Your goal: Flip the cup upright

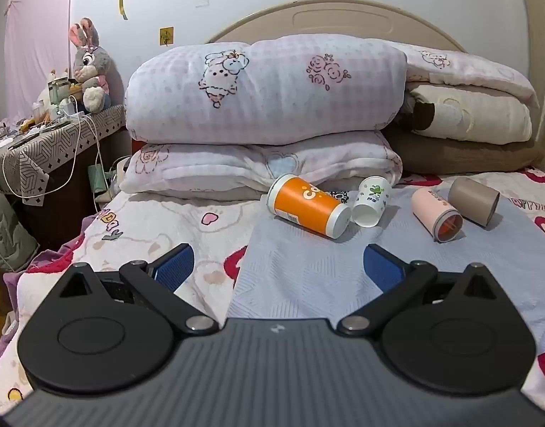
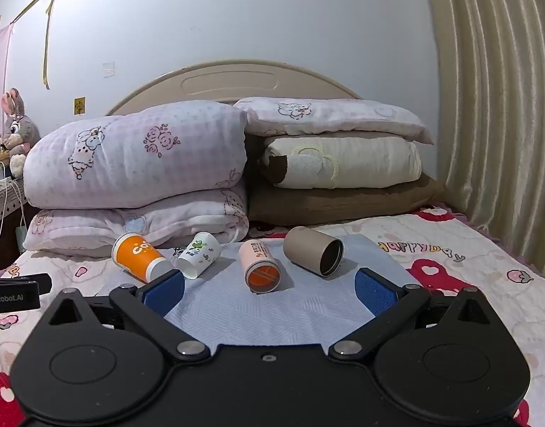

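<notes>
Several cups lie on their sides on a pale blue mat on the bed. From left: an orange cup, a small white cup with green print, a pink cup and a taupe cup. My left gripper is open and empty, short of the orange and white cups. My right gripper is open and empty, just short of the pink cup.
Folded quilts and pillows are stacked behind the cups against the headboard. A cluttered side table with a plush rabbit stands left of the bed. A curtain hangs at the right. The left gripper's body shows at the left edge.
</notes>
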Action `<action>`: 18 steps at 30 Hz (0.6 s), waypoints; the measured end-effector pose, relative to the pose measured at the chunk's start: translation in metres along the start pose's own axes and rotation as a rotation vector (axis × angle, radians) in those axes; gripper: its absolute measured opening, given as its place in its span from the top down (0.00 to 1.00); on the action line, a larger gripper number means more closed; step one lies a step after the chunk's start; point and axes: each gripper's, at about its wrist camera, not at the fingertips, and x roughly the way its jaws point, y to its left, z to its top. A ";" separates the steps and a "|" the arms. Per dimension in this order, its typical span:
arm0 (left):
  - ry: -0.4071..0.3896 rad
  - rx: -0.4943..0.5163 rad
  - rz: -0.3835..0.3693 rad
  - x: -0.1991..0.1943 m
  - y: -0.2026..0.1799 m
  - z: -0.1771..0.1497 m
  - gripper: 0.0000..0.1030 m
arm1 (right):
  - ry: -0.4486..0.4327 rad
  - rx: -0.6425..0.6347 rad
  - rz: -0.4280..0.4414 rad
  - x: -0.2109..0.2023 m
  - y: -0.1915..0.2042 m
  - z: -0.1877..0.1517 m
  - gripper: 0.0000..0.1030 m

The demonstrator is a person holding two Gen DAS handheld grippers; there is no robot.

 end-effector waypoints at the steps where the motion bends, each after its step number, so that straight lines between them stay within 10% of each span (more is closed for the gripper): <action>1: 0.000 -0.001 -0.001 0.000 0.000 0.000 0.00 | 0.000 0.001 0.000 0.000 0.000 0.000 0.00; 18: 0.005 -0.009 -0.005 0.000 0.002 -0.005 0.00 | 0.002 -0.005 -0.002 0.001 0.000 0.000 0.00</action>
